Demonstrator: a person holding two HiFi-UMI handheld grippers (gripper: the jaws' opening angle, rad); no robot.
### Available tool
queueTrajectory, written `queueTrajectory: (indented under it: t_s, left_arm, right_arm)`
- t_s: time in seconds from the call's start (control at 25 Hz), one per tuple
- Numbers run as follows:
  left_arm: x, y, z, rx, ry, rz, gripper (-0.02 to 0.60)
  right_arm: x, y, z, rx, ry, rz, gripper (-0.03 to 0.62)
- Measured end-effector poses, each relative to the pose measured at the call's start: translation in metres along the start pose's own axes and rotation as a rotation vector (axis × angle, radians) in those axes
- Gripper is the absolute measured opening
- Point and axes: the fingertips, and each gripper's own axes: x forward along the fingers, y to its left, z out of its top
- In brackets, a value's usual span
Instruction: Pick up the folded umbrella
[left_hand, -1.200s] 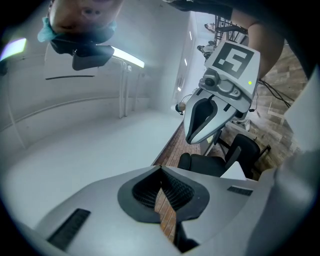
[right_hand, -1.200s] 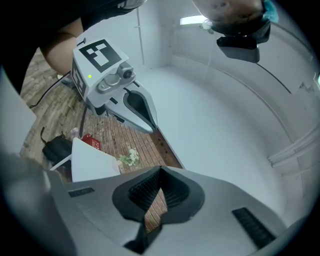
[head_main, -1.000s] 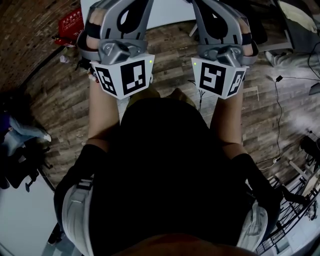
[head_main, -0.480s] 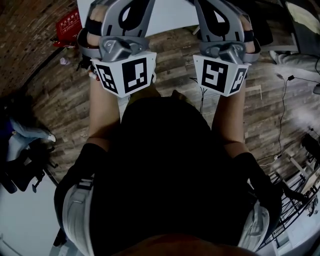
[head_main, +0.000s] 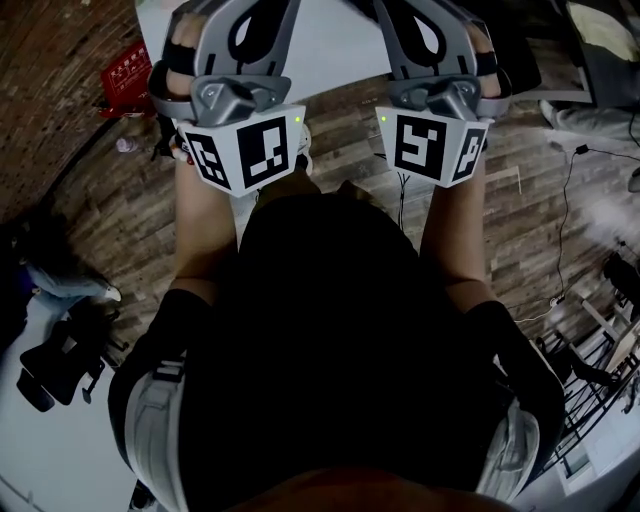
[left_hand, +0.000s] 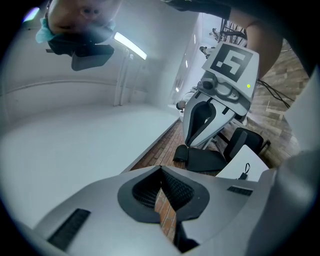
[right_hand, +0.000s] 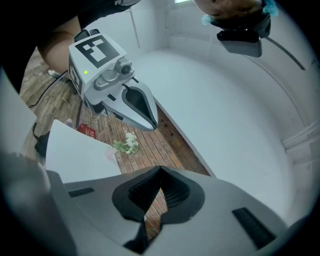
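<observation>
Left grey gripper (left_hand: 161, 168) and right grey gripper (right_hand: 160, 169), jaws together and empty, face the white table (head_main: 330, 35) side by side; no folded umbrella shows.

Left tongs (left_hand: 161, 169): grey shell, black ribbed pads (left_hand: 177, 187)
Right tongs (right_hand: 160, 169): grey shell, black ribbed pads (right_hand: 175, 192)
Cubes (head_main: 245, 152): white with black square markers
Floor (head_main: 130, 215): brown wood planks
Tabletop (head_main: 335, 30): white
Box (head_main: 125, 72): red, white print
Flowers (right_hand: 127, 142): white, green leaves
Shirt (head_main: 330, 330): black
</observation>
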Motion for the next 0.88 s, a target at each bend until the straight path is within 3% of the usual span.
queueTrajectory:
  t_s: [0.32, 0.88]
  left_arm:
    - [0.040, 0.015, -0.046, -0.019, -0.024, -0.029, 0.012]
    - [0.074, 0.034, -0.083, -0.039, -0.099, -0.064, 0.012]
  right_arm:
    - [0.057, -0.003, -0.015, 0.014, 0.058, -0.012, 0.028]
    - [0.107, -0.006, -0.017, -0.001, 0.131, -0.041, 0.028]
